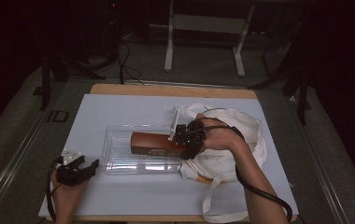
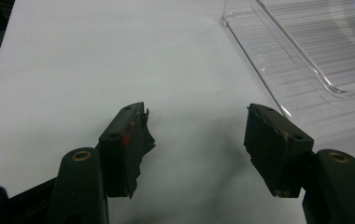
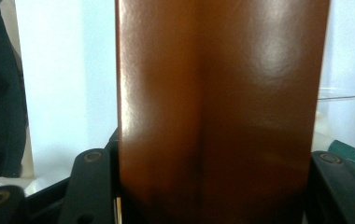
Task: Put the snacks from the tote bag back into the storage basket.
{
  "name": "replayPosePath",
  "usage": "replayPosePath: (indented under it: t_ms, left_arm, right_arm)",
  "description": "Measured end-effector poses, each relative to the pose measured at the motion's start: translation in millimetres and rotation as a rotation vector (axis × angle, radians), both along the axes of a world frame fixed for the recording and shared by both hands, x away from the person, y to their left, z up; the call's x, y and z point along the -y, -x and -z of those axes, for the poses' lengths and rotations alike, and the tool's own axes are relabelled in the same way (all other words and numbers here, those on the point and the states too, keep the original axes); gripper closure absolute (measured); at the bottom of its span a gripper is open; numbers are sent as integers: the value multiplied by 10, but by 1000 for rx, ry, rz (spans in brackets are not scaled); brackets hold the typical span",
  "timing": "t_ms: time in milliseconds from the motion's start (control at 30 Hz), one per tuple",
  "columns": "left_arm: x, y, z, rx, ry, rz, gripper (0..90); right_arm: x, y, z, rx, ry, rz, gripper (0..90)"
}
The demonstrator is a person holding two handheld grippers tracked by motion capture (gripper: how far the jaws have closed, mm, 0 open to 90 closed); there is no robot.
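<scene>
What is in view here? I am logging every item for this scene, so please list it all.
Brown box: one, glossy reddish brown, lying over the right part of the clear tray, held at its right end.
Clear tray: one, transparent plastic, middle of the sheet.
Cloth bag: one, white, with straps, right of the tray.
Sheet: one, pale blue-white, covering most of the table.
Table: one, wooden edge showing beyond the sheet.
Metal frame: one, white, on the floor behind the table.
Left gripper: one, black, jaws apart, on the sheet left of the tray.
Right gripper: one, black, jaws closed on the box.
</scene>
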State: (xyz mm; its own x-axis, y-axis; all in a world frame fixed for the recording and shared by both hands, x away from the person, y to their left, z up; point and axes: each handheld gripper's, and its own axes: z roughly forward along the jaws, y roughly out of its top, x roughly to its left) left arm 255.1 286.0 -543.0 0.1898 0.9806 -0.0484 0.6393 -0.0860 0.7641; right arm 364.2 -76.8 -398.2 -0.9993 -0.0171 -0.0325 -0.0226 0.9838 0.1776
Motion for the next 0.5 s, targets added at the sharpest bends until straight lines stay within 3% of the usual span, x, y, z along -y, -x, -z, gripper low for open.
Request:
replayPosePath:
  t_ms: [500]
  left_arm:
    - [-3,-2,0,-2,2,3,391]
  right_arm:
    - [-198,26,61,6,27,-33,430]
